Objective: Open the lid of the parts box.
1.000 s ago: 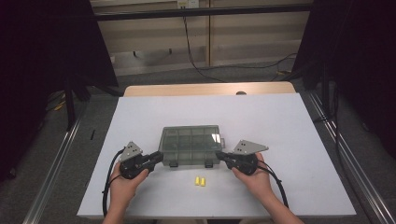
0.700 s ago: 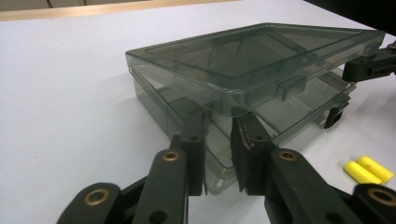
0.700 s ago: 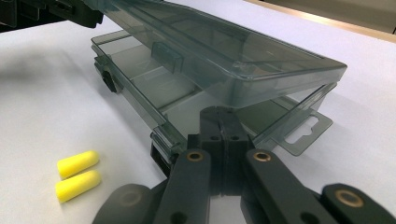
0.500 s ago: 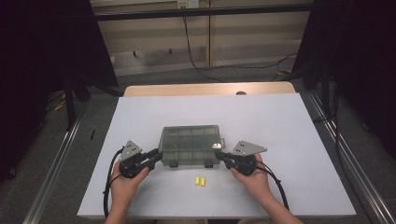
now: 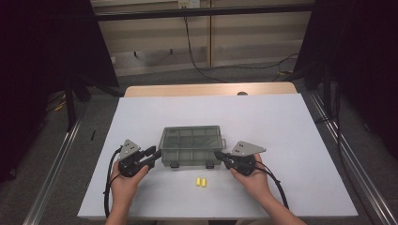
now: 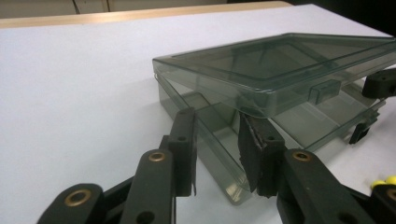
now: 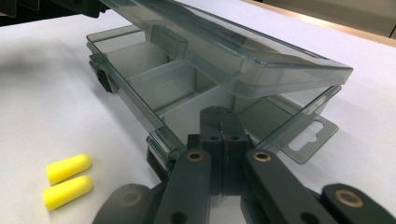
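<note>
A smoky clear plastic compartment box (image 5: 190,145) sits on the white table (image 5: 263,117), its lid (image 7: 243,42) lifted a little off the base. My left gripper (image 5: 157,153) is at the box's front left corner. Its jaws have just been opening and now stand apart, the corner (image 6: 233,186) between them without being pinched. My right gripper (image 5: 217,153) is shut at the front right corner, with its joined tips (image 7: 223,114) poked over the front wall under the raised lid. Two yellow earplugs (image 5: 201,182) lie side by side in front of the box.
A person's hands hold both grippers near the table's front edge, and a cable trails from each. The box's hang tab (image 7: 312,135) juts from its right end. Metal rails (image 5: 349,154) run along both sides of the table and a wooden strip (image 5: 211,89) along its far edge.
The left gripper's jaws have spread a little wider at the box's corner. Both hands and the box stay where they were.
</note>
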A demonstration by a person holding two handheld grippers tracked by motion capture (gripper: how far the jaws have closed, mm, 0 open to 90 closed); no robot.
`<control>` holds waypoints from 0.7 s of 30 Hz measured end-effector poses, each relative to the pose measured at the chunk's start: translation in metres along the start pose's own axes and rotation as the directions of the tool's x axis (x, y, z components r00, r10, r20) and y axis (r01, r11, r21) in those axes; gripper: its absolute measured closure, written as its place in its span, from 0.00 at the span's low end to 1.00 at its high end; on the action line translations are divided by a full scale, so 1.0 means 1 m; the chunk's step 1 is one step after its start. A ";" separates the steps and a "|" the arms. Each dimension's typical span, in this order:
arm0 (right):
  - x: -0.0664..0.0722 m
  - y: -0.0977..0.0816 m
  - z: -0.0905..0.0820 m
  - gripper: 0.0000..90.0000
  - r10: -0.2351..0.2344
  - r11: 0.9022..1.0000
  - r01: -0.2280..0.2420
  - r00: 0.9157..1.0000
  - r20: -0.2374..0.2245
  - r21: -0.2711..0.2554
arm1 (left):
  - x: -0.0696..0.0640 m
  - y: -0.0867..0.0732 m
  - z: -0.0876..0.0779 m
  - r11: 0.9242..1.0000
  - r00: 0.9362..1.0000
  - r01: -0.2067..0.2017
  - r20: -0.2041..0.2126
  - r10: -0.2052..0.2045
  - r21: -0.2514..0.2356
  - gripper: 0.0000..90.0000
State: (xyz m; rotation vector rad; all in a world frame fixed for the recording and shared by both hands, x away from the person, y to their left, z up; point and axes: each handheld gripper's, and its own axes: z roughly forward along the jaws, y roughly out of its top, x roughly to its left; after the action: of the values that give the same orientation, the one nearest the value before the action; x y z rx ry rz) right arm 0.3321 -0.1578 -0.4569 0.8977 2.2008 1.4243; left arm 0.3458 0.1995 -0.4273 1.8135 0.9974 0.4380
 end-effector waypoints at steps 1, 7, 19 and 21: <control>0.000 0.000 0.000 1.00 0.001 1.000 -0.001 1.000 -0.001 -0.001 | 0.000 0.000 0.000 1.000 1.000 0.005 -0.001 -0.005 -0.011 0.75; 0.000 0.000 -0.001 1.00 0.003 1.000 -0.003 1.000 0.000 -0.001 | 0.002 0.004 -0.004 1.000 1.000 -0.009 -0.004 0.009 -0.028 0.75; 0.001 -0.001 -0.001 1.00 -0.001 1.000 0.001 1.000 0.007 -0.004 | -0.001 0.015 0.002 0.999 0.999 -0.033 0.023 0.034 -0.040 0.76; 0.001 -0.001 -0.001 1.00 -0.004 1.000 0.004 1.000 0.009 -0.004 | -0.001 0.017 0.003 0.998 0.999 -0.032 0.027 0.034 -0.046 0.76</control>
State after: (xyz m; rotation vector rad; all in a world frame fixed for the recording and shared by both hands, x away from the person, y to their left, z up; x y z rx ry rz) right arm 0.3302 -0.1580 -0.4569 0.8970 2.1912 1.4193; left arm 0.3544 0.1941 -0.4139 1.7931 0.9327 0.4509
